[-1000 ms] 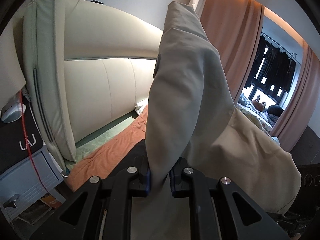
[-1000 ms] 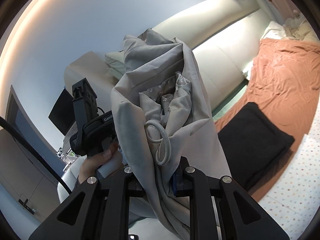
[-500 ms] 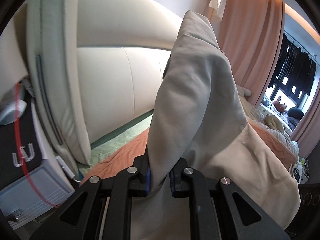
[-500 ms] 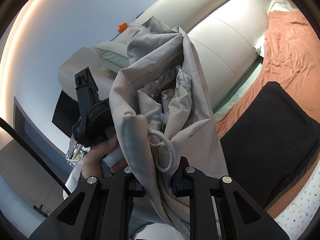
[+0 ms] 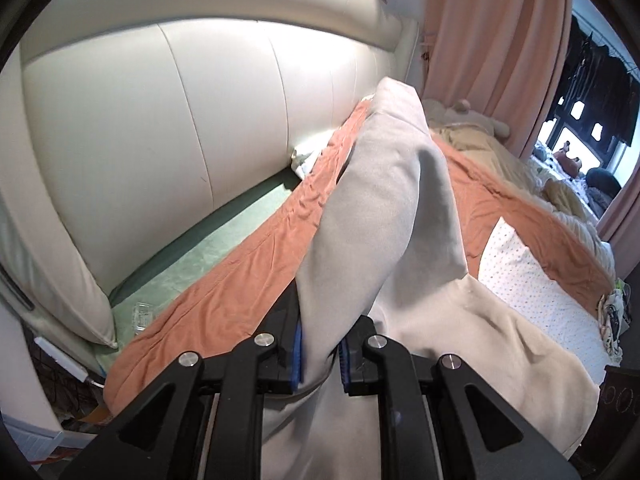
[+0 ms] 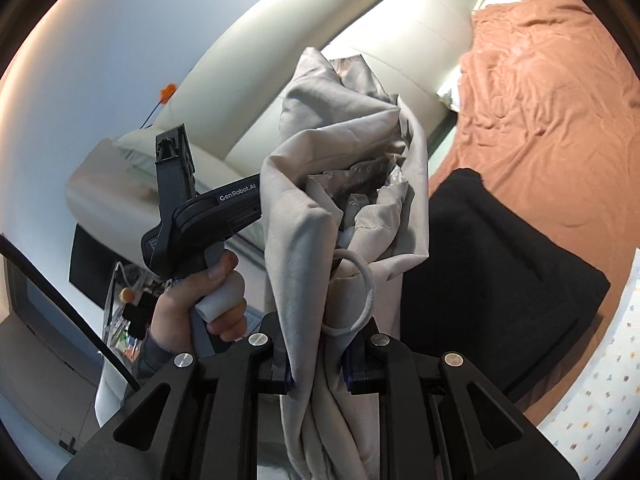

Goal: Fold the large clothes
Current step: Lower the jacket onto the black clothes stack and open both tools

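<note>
the grey garment hangs bunched above the bed, unfolded; the left gripper and right gripper each clamp its cloth. laying flat and every fold seem left.

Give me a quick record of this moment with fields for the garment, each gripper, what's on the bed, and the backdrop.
garment: large light grey fabric garment with a white drawstring loop, held bunched in the air over the bed
left gripper: jaws shut on the garment's fabric
right gripper: jaws shut on a bunched fold, drawstring hanging beside them
bed cover: rumpled orange sheet
also on bed: folded black cloth lying flat; white dotted fabric
backdrop: cream padded headboard, pink curtains
</note>
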The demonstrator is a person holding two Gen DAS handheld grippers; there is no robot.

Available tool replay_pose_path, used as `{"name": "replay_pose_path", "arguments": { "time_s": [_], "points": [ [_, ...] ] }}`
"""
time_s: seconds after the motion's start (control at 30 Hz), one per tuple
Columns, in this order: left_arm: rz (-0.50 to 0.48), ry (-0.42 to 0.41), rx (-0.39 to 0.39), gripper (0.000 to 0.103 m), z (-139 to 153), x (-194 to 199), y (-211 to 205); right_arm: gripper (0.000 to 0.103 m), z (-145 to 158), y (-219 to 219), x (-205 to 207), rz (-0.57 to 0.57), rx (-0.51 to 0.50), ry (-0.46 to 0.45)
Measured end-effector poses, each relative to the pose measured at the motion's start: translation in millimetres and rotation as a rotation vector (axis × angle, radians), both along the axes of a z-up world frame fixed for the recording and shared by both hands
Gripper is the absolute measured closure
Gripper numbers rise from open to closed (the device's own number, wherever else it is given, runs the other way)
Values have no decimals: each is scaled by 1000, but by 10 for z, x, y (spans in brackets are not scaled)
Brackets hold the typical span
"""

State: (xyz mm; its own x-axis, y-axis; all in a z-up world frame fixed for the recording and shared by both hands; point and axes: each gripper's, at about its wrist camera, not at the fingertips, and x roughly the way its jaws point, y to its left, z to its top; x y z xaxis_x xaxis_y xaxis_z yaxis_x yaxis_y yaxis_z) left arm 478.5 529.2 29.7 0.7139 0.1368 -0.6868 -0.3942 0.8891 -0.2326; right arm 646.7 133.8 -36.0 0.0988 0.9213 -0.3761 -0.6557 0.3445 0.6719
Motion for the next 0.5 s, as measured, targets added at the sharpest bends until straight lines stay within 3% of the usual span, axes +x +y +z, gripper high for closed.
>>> {"name": "replay_pose_path", "arguments": {
  "time_s": [0.13, 0.27, 0.37, 0.43, 0.5],
  "points": [
    [24, 87, -23, 87, -278, 324, -21, 89, -326, -184, 136, -84, -10, 51],
    [-3, 118, -88, 81, -630, 360, 8, 88, -737, -226, 260, -183, -90, 94],
    [13, 127, -54, 71, -695, 276, 8, 86, -905, -194, 260, -219, -123, 114],
    [30, 118, -35, 61, -643, 148, 40, 86, -919, -184, 233, -232, -128, 119],
    [38, 103, -57, 19, -619, -15, 105, 85, -909, -146, 200, -242, -134, 122]
  ]
}}
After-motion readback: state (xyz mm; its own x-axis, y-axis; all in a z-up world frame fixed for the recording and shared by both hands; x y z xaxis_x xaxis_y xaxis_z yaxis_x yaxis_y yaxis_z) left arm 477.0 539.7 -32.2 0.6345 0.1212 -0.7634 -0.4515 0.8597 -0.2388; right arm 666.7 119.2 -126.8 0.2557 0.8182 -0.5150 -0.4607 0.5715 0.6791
